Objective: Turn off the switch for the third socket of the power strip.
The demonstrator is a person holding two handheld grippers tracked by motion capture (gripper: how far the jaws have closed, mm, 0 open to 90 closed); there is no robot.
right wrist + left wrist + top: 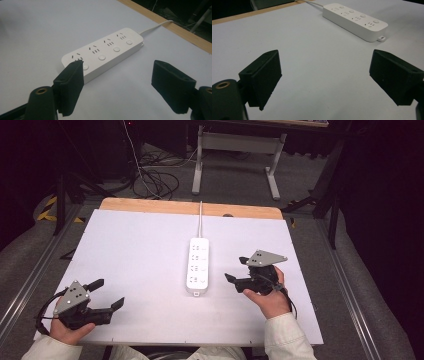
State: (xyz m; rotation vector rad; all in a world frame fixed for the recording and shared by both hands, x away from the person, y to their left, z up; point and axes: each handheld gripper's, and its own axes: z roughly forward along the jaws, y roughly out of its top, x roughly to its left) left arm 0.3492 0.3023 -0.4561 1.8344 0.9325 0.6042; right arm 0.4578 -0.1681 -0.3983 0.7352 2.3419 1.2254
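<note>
At the table's near left corner, the left gripper (pixel 107 293) rests with jaws spread, nothing between them. Right of centre, the right gripper (pixel 236 269), jaws also spread and empty, hangs just beside the near end of the white plastic four-socket power strip (pixel 198 265), which lies mid-table on the white tabletop (pixel 140 245), its white cable (pixel 200 217) running to the far edge.

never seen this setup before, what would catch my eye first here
A white power strip lies alone mid-table on the white sheet, its cord running off the far edge. The left gripper sits at the near left corner and the right gripper just right of the strip, both open and empty.
</note>
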